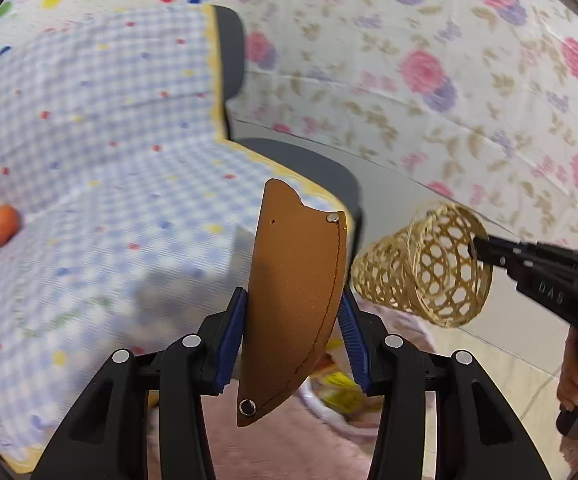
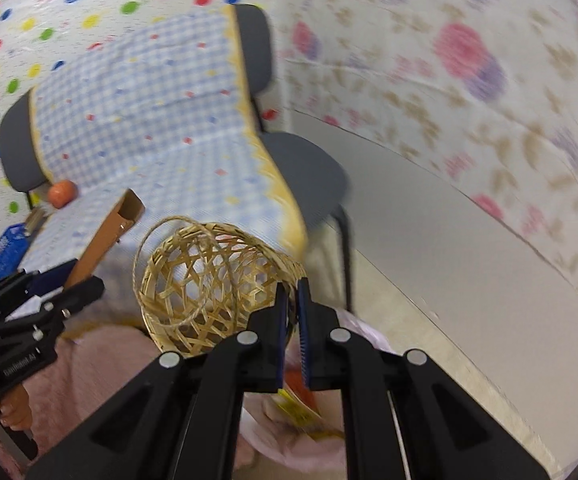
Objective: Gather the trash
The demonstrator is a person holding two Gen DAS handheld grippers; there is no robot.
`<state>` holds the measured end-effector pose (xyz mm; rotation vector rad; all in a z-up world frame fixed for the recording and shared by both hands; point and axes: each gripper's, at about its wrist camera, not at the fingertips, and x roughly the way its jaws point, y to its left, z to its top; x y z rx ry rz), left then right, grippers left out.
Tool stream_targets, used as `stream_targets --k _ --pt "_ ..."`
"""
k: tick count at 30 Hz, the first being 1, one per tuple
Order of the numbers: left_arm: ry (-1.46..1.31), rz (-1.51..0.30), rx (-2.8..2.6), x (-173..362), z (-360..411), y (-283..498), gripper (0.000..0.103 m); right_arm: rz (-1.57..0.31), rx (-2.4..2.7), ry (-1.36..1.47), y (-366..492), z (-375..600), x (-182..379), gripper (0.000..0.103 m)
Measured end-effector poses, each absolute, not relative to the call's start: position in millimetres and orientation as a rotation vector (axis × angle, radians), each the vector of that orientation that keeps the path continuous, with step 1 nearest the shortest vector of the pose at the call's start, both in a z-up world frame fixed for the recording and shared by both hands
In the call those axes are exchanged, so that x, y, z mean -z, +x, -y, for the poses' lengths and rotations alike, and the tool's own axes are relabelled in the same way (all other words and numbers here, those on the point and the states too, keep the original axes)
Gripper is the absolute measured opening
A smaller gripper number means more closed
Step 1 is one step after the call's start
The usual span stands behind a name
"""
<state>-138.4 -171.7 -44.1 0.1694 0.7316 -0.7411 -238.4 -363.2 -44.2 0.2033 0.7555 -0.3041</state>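
My left gripper [image 1: 292,300] is shut on a brown leather sheath [image 1: 295,280] and holds it upright in the air; the sheath also shows in the right wrist view [image 2: 107,236]. My right gripper [image 2: 292,292] is shut on the rim of a small woven bamboo basket [image 2: 209,288], held tilted in the air with its string handle loose. In the left wrist view the basket [image 1: 421,268] hangs just right of the sheath, with the right gripper [image 1: 485,250] on its rim. A bag with yellow wrappers [image 1: 341,392] lies below on pink fabric.
A grey chair [image 2: 309,176] draped with a blue checked cloth [image 1: 89,140] stands ahead. An orange fruit [image 2: 62,193] and a blue box [image 2: 3,254] lie at the cloth's left. Floral and dotted sheets hang behind. Grey floor [image 2: 449,248] lies to the right.
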Motion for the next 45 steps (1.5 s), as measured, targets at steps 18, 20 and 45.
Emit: stream_targets --k 18,20,45 --pt "0.204 -0.817 0.903 60.0 247.9 -156.7 0.048 -0.789 0.321 0.351 -277.8 408.5 92.1 0.007" --pt "0.195 -0.833 0.91 64.7 251.6 -151.7 0.063 -0.798 0.312 0.367 -270.9 415.4 104.2 0.014" --pt "0.285 -0.715 0.549 9.4 173.0 -169.7 0.09 -0.685 0.239 0.174 -276.2 348.9 8.2 0.098"
